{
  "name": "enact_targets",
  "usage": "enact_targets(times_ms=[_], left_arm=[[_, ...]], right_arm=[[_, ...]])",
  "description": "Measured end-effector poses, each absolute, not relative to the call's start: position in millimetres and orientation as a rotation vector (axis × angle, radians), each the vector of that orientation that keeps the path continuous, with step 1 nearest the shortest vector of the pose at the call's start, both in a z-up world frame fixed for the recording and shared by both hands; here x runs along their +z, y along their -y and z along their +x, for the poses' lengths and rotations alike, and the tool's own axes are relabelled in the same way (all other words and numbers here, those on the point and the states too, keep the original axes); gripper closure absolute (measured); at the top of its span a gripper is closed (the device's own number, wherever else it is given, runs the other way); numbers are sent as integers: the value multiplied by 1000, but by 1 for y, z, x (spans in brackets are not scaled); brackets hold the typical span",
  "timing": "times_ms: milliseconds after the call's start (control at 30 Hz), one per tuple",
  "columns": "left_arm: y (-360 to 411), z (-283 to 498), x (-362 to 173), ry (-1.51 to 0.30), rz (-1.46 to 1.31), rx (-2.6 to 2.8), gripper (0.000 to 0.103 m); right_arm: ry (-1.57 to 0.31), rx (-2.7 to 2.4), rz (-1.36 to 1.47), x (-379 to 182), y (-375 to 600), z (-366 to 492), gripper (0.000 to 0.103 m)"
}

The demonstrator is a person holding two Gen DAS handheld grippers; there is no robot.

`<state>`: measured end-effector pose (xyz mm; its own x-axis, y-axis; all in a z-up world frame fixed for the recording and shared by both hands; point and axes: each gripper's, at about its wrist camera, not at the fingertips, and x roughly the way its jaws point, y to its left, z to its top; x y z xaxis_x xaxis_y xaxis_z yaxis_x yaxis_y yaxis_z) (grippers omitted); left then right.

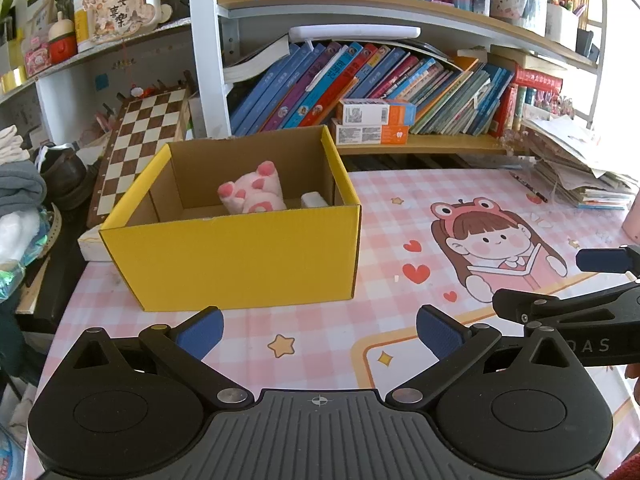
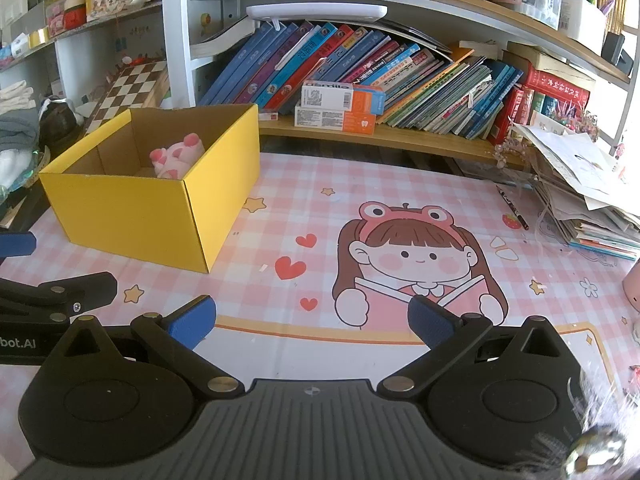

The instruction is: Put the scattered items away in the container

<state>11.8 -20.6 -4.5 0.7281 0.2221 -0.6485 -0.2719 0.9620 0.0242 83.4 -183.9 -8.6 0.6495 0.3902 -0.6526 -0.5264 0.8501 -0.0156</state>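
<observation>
Yellow cardboard box [image 1: 240, 256] — open-topped, standing on the pink checked table mat [image 1: 320, 336] toward its left side, just in front of the bookshelf. Contents: one pink-and-white plush toy [image 1: 254, 194] lying on the box floor toward the back, feet up; one small white item [image 1: 314, 199] beside it at the right inner wall, too hidden to identify.

Left gripper [image 1: 319, 332] — held low over the mat directly in front of the box, blue-padded fingers spread wide, nothing between them.

Right gripper [image 2: 312, 322] — held over the mat's cartoon girl print [image 2: 412, 264], to the right of the box and apart from it; fingers likewise spread wide and empty. Each gripper shows at the edge of the other's view, so the two sit side by side.

Mat surface — a dark pencil [image 2: 513, 208] lies near the right edge, next to a slumped stack of papers and booklets [image 2: 588, 200].

Surroundings — leaning row of books [image 2: 360, 68] on the lower shelf with two orange-and-white cartons [image 2: 340, 108] stacked in front; chessboard [image 1: 140, 140] propped behind the box at left.
</observation>
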Motion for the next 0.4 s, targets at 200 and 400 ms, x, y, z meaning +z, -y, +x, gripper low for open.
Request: enact_targets(times_ms=[200, 400], left_arm=[[20, 12, -6, -712, -67, 277, 0], [19, 9, -6, -694, -82, 268, 0]], right_arm=[[-690, 529, -213, -8, 185, 85, 0], [-695, 530, -213, -10, 185, 85, 0]])
